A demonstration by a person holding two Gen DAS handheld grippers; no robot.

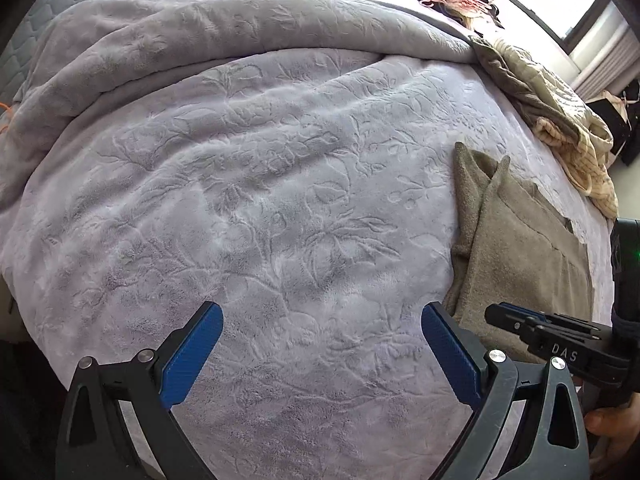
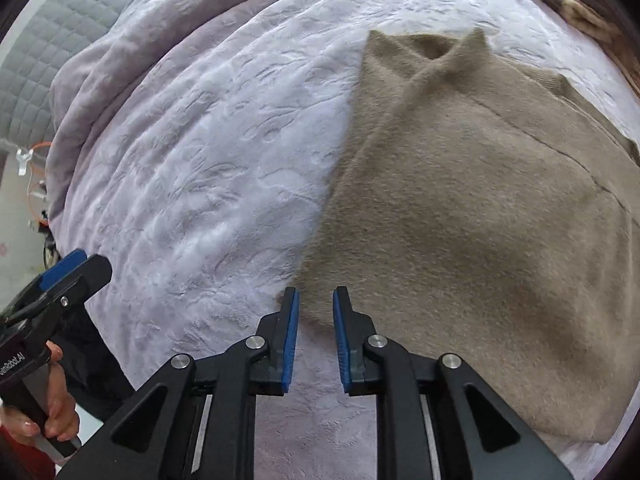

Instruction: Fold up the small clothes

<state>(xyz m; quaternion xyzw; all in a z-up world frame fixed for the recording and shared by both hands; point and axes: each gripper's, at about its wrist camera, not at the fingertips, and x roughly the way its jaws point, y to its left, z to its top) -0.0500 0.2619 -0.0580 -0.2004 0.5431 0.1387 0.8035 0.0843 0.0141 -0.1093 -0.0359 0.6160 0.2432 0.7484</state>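
Left gripper [image 1: 322, 354]: jaws spread wide, nothing between them, only bare lilac blanket [image 1: 240, 184] under the pads. Hangs over an unused stretch of bed.

Right of it, the khaki garment [image 2: 472, 216] lies flat on the blanket, one fold apparently made: a layer is turned over along a diagonal edge, and a collar or strap end sticks up at the far side (which part of the garment that is, I cannot tell).

Right gripper [image 2: 316, 336]: jaws narrowly parted, not clamped. The garment's near corner sits just at the fingertips; no cloth pinched as far as the wrist view shows.

Further right, a heap of unfolded clothes [image 1: 560, 120] at the bed's edge.

Judgement: this piece is partly folded, at least one more fold pending; the heap is untouched.
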